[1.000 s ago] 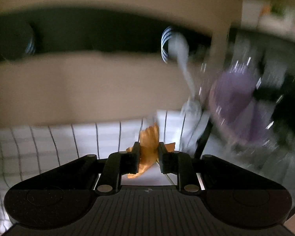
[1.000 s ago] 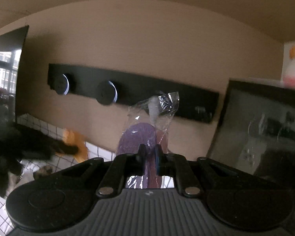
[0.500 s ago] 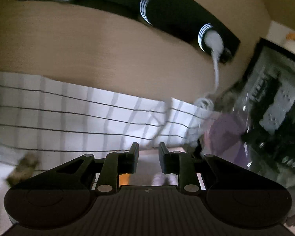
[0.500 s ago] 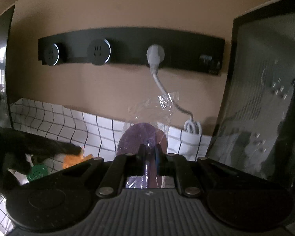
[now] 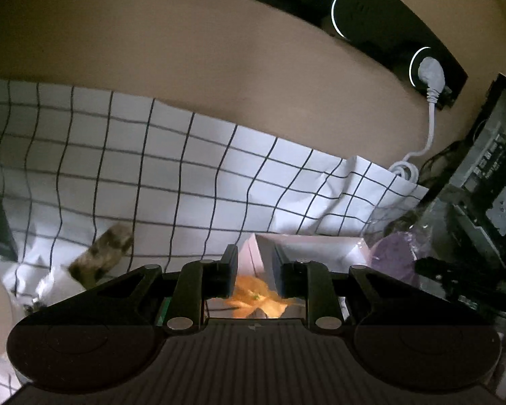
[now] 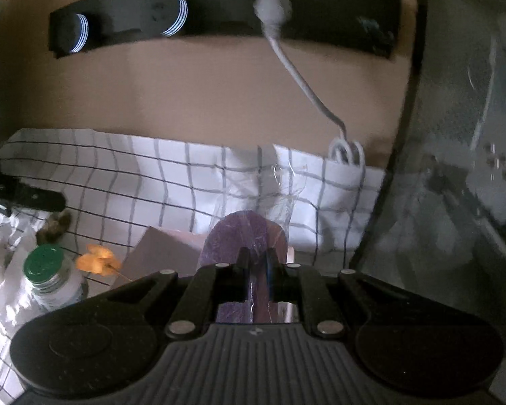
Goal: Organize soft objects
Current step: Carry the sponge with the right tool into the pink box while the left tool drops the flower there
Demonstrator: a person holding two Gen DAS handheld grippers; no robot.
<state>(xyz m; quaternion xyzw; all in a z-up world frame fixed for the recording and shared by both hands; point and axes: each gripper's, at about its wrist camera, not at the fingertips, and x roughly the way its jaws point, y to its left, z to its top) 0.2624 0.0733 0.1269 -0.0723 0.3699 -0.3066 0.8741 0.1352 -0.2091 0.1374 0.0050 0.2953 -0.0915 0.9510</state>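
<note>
Now R gripper [image 6: 255, 259] is pinching the purple soft item [image 6: 243, 236] in its clear wrap, jaws pressed nearly together on it, holding it just above the pale box [image 6: 158, 253], prob. the drop spot. L gripper [image 5: 254, 267] is hanging w/ jaws spread, nothing between pads. Orange soft piece [image 5: 253, 295] is lying below L jaws, just beside the box, apparently not inside. Brown fuzzy item [image 5: 103, 256] is sitting further left of the box on the checked cloth [image 5: 185, 168].
</note>
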